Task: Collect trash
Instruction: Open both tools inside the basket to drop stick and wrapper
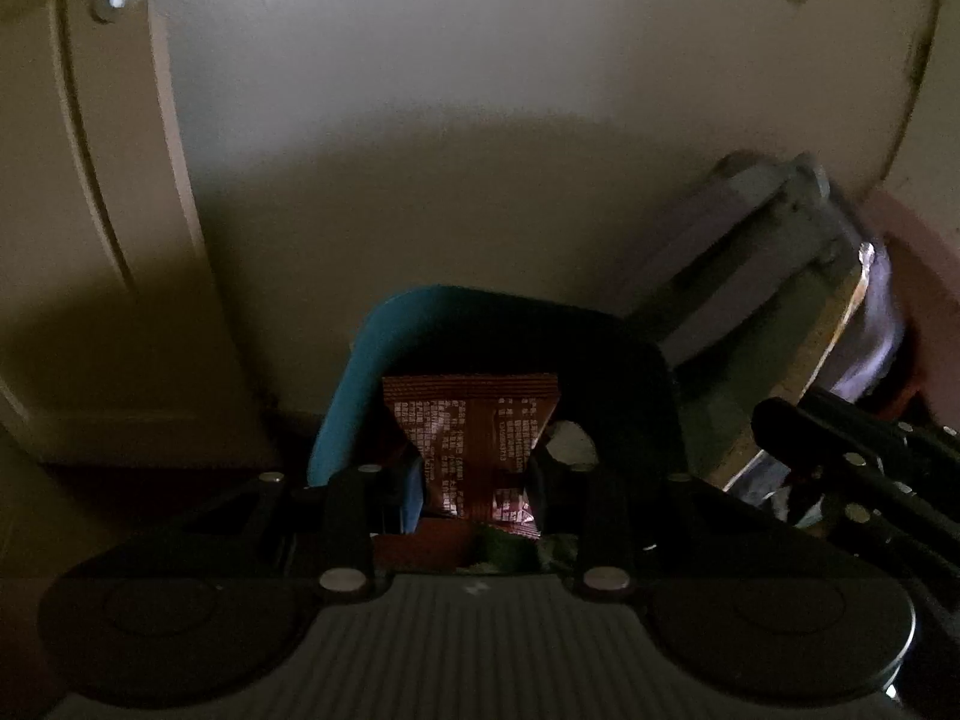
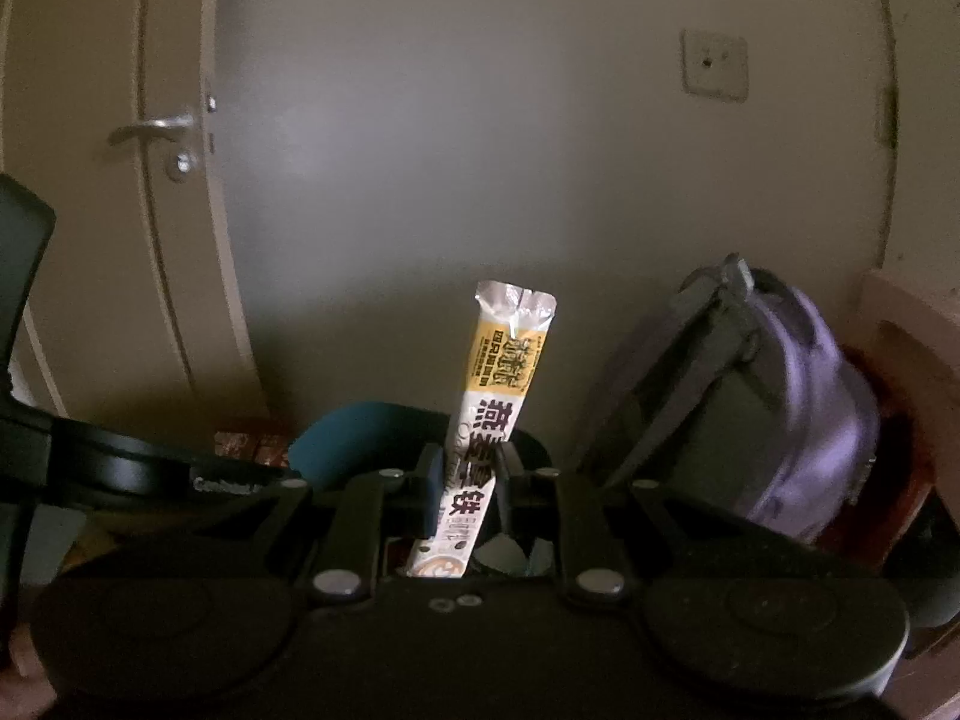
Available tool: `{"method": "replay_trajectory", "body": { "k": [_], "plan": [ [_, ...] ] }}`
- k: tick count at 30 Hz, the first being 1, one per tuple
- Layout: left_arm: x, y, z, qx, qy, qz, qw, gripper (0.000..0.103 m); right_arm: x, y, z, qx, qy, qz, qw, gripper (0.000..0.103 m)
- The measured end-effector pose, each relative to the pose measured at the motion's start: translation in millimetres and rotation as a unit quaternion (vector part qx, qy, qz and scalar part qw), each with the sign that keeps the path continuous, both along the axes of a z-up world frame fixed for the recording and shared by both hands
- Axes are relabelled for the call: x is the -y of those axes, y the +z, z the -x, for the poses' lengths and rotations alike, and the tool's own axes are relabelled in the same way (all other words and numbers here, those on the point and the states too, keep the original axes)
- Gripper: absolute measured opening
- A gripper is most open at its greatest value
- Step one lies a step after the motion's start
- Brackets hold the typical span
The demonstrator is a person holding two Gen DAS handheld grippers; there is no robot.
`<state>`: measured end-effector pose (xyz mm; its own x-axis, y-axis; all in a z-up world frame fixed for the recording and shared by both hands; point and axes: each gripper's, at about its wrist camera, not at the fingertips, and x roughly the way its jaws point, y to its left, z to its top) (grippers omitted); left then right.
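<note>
My left gripper (image 1: 474,486) is shut on a brown printed snack wrapper (image 1: 471,438), which is pinched at its middle and stands upright between the pads. Just behind it is a blue bin (image 1: 354,396) with a dark liner. My right gripper (image 2: 468,480) is shut on a long yellow-and-white stick sachet (image 2: 507,384) that points up, silver end on top. The same blue bin (image 2: 348,438) shows behind the right gripper. In the right wrist view the left gripper (image 2: 240,483) reaches in from the left with the brown wrapper (image 2: 246,447). The left wrist view shows the sachet (image 1: 834,324) at right.
A grey and purple backpack (image 2: 768,396) leans against the wall to the right of the bin. A closed door with a metal handle (image 2: 153,129) is at left. A wall socket (image 2: 714,63) sits high on the pale wall. The room is dim.
</note>
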<state>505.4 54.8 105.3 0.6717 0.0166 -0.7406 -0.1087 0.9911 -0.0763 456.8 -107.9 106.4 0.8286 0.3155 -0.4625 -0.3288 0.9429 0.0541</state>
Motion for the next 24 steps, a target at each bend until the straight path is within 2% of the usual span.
{"method": "replay_trajectory", "body": {
  "k": [4,9,12,15,21,22,24],
  "plan": [
    [-5.4,-24.9,-28.2,-0.021,0.0,0.014,0.9997,0.033,-9.4,-29.9,-28.2,-0.029,0.006,0.013,0.999,0.017],
    [-2.0,-60.4,-58.4,-0.065,-0.013,0.004,0.9978,0.033,-21.3,-63.9,-50.7,-0.074,0.03,0.039,0.996,0.017],
    [1.0,-75.3,-69.5,-0.083,-0.022,-0.009,0.9962,0.033,-30.9,-74.2,-55.0,-0.084,0.051,0.057,0.994,0.017],
    [0.3,-89.8,-79.9,-0.107,-0.018,-0.001,0.9941,0.033,-37.0,-82.5,-58.9,-0.096,0.064,0.072,0.991,0.017],
    [1.7,-112.0,-91.6,-0.139,-0.029,-0.011,0.9897,0.034,-42.9,-95.9,-61.4,-0.112,0.076,0.091,0.987,0.019],
    [1.1,-114.2,-93.2,-0.144,-0.028,-0.009,0.9892,0.035,-43.5,-97.3,-60.4,-0.112,0.075,0.094,0.986,0.02],
    [-1.7,-116.1,-94.5,-0.143,-0.025,-0.001,0.9894,0.045,-45.3,-99.0,-61.9,-0.115,0.077,0.097,0.986,0.023]
  ]
}}
